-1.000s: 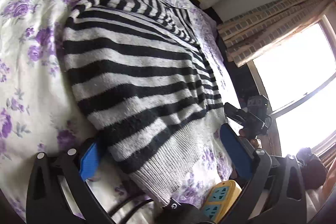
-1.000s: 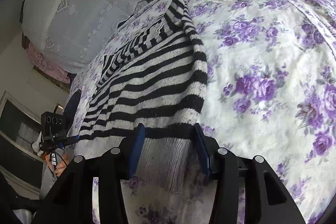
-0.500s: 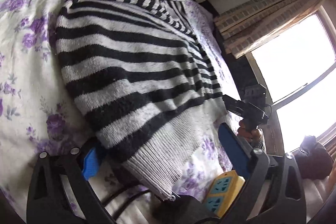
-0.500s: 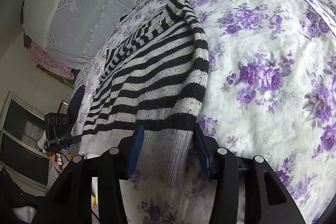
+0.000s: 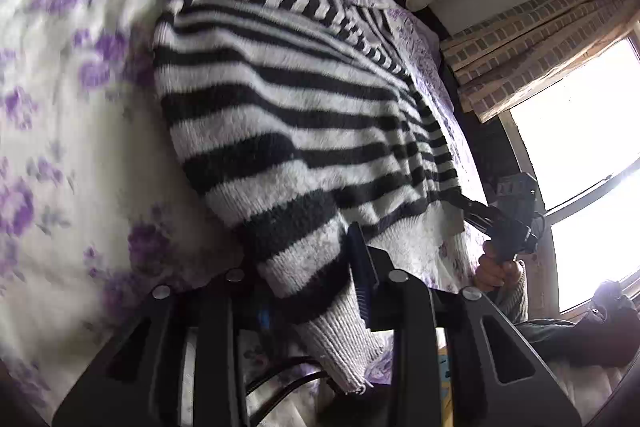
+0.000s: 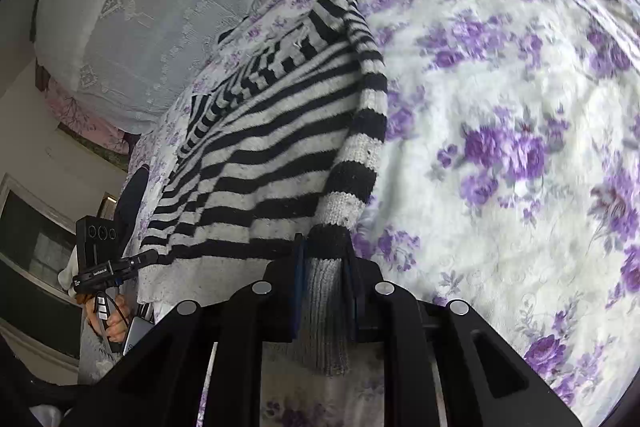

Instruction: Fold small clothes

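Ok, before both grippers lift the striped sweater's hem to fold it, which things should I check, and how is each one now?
1. Left gripper has hold of the striped sweater: ok. Its jaws have just been closing and now pinch the hem corner.
2. Right gripper has hold: ok. Its jaws have just been closing on the grey ribbed hem.
3. Each grip takes both knit layers: cannot tell.
4. Folded sleeve lies flat along the sweater's edge: ok.
5. Floral bedsheet not caught in either grip: cannot tell.
6. Black cable under the left gripper free of the hem: cannot tell.
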